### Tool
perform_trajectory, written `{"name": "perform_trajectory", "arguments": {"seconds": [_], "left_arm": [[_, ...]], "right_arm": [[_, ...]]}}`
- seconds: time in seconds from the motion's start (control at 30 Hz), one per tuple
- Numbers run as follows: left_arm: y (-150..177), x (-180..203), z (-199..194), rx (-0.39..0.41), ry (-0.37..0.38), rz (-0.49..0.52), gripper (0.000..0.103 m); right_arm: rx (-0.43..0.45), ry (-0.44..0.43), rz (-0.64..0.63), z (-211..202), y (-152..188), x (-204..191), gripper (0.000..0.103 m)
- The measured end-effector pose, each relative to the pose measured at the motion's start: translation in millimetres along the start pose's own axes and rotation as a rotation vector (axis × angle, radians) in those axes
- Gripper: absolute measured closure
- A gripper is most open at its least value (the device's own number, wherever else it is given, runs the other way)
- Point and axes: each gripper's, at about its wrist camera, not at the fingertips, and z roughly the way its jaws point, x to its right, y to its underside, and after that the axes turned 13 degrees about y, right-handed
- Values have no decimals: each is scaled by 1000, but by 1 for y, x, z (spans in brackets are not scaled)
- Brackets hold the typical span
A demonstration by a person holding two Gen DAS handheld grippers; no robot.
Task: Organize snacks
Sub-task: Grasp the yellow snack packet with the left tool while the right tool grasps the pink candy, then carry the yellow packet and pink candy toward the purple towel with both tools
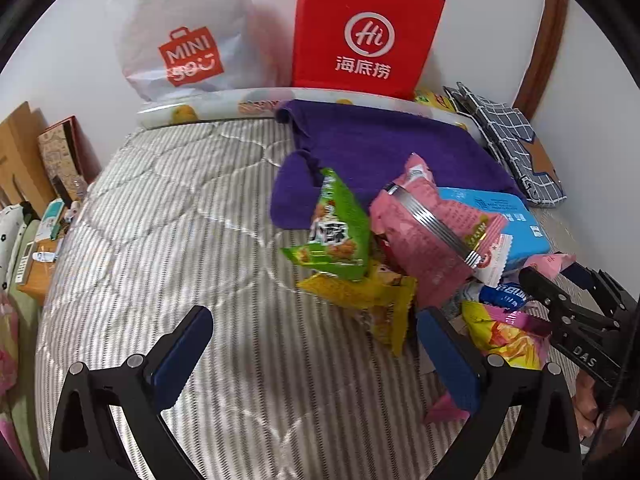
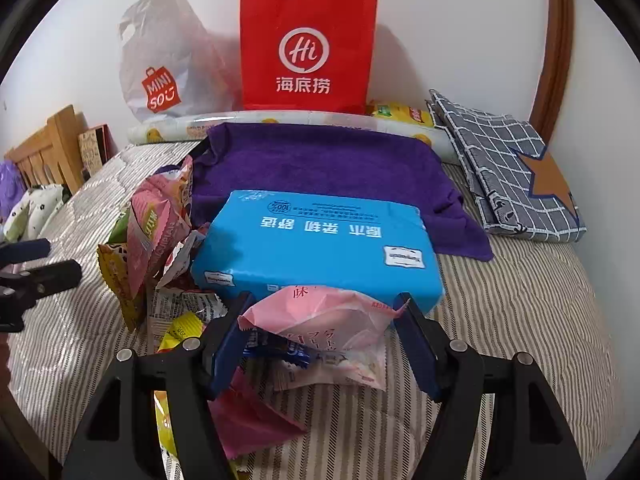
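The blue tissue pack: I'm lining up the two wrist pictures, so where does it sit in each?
Left wrist view: blue tissue pack at right of centre, partly hidden behind the pink snack packet.
Right wrist view: centre, just beyond the right tongs.
Shared landmark: the red paper bag against the wall.

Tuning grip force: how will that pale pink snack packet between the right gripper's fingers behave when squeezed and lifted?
The pale pink packet looks puffy and creased, so it will probably crumple rather than resist. Its film looks glossy, so it may slip between the pads of the right gripper. It seems light for its size; its loose sealed edges will likely flop.
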Motion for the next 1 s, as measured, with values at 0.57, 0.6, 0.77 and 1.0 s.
{"name": "perform_trajectory", "arguments": {"seconds": [0.57,0.6,0.77,1.0], "left_arm": [[-7,0,26,-66,80,-16,74],[-5,1,23,-67,73,-6,76],[5,-3,10,-69,71,-16,76],[26,-13,-18,-53,53,-53,76]], "right_arm": [[35,41,94,-24,12,53,33],[36,39,99,-24,13,55,33],[26,42,122,-19,15,61,33],[26,41,141,-24,22,64,33]]}}
